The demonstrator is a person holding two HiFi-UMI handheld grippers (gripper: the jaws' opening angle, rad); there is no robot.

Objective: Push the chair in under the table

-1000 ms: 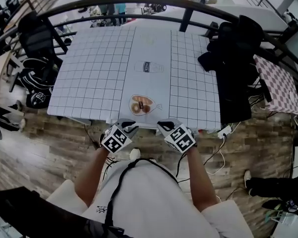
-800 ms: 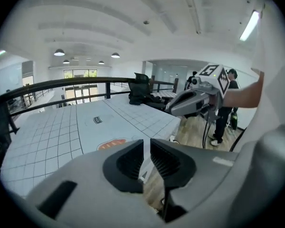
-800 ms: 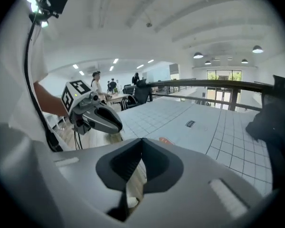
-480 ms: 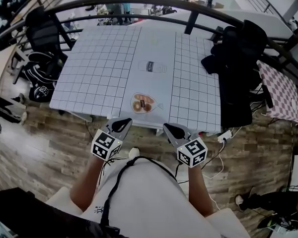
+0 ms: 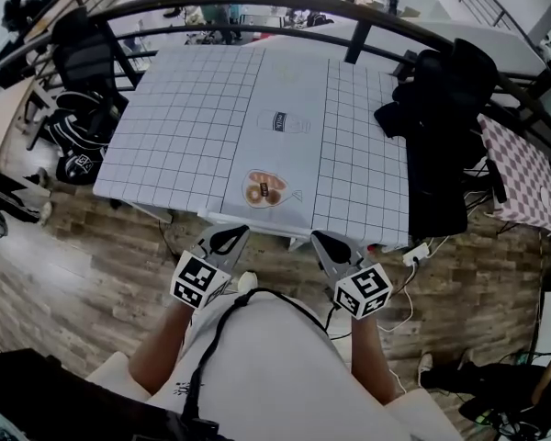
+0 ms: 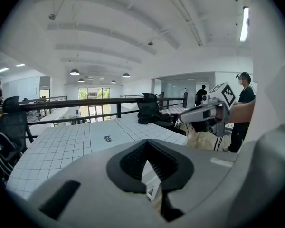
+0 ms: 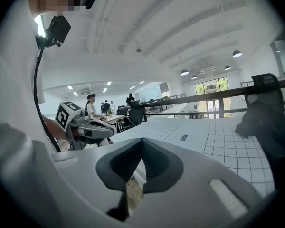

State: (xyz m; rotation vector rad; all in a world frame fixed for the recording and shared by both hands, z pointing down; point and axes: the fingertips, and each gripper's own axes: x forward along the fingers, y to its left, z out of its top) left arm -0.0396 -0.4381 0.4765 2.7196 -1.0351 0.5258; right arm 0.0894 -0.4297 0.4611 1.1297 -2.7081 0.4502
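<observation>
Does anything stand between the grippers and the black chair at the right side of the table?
Partly. From the right gripper, the near right corner of the table and a white power strip with cables on the floor lie on the way to the chair. Dark clothes hang over it.

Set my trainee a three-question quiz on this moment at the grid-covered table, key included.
1. True or false: the left gripper holds something between its jaws.
2. What is draped on the black chair at the table's right edge in the head view? A) dark clothing B) a white towel C) a cardboard box
3. Fill in: the right gripper's jaws are ___.
Key: 1 false, its jaws are together with nothing between them; 2 A; 3 shut.
</observation>
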